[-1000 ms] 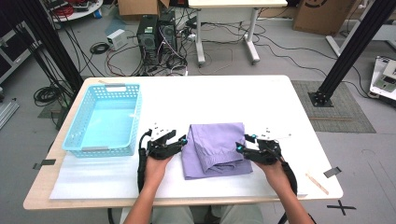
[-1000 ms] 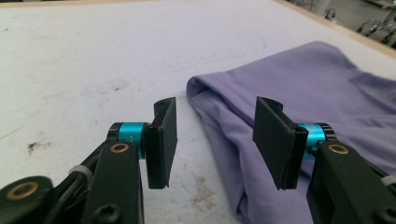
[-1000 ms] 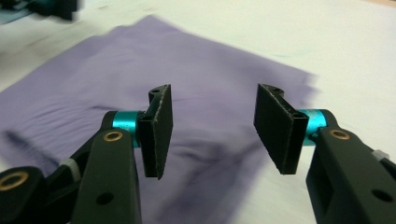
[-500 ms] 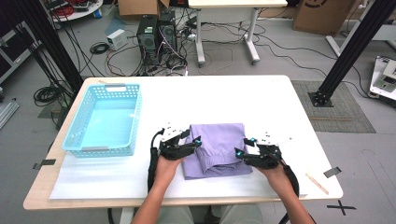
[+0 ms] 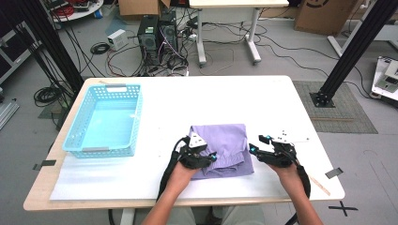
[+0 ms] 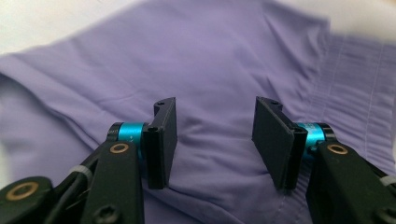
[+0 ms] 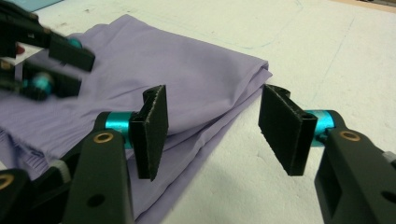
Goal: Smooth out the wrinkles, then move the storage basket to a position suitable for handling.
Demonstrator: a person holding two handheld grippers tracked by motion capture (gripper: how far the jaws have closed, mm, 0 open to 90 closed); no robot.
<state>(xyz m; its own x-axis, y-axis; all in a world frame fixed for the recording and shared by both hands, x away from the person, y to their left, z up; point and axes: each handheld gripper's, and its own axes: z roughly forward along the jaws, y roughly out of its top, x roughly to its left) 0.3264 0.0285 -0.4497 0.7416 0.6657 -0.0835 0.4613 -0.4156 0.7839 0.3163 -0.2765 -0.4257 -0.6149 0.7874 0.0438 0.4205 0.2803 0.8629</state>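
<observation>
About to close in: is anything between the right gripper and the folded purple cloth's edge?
Nothing visible. The right gripper stands open at the folded purple cloth's right edge, with bare table beside it. The left gripper is over the cloth's other side.

Lighting's pretty even and bright, soft overhead room light, no harsh glare on the white table (image 5: 234, 101). Shadows are faint, just small soft ones under the hands. High view looks a bit soft and low-res. In the right gripper view the other gripper (image 7: 42, 60) is motion-blurred; near jaws sit slightly out of focus.
</observation>
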